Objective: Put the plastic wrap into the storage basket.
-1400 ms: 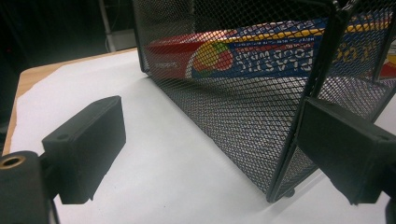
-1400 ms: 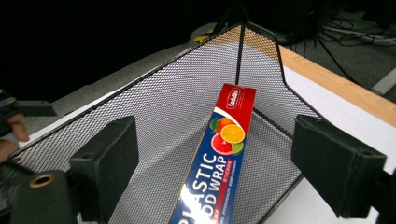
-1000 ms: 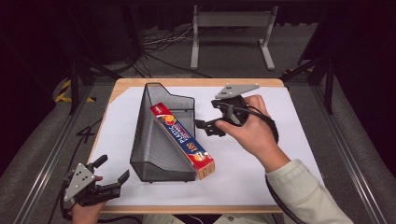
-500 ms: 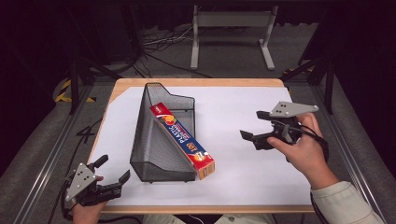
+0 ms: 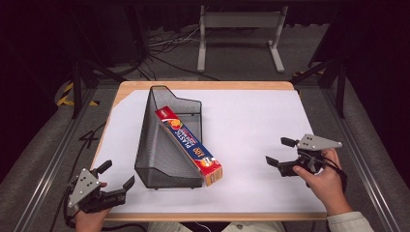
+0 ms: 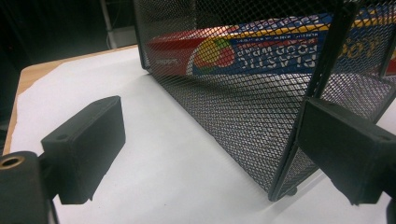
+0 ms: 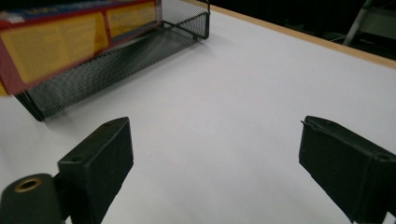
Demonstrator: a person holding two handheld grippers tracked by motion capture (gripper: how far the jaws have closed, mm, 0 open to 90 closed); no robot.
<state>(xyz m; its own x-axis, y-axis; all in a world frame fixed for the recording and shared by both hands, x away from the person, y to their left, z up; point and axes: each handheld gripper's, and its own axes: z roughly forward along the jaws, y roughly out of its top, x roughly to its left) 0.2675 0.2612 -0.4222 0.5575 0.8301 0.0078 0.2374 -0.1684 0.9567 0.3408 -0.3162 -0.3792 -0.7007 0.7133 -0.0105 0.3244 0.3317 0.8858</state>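
- Two hand-held grippers are hovering apart from the work, and the biggest risk is lying with the mesh basket (image 5: 167,140) on the white tabletop (image 5: 261,121): it is resting tipped on its side, so a careless nudge from either side could be sliding or rolling it.
- Leaning out of the basket's open side is the plastic wrap box (image 5: 189,145), its near end poking past the basket's front corner; it is looking loosely lodged, so any shove on the basket could be tipping it out onto the tabletop.
- Right of the basket and well apart from it, the right hand-held gripper (image 5: 280,155) is hanging with jaws spread wide and holding nothing; coming in too fast, it could be knocking the box's free end instead of straddling it.
- Near the basket's front left corner, the left hand-held gripper (image 5: 117,177) is also spread and empty; one jaw could be snagging in the mesh.
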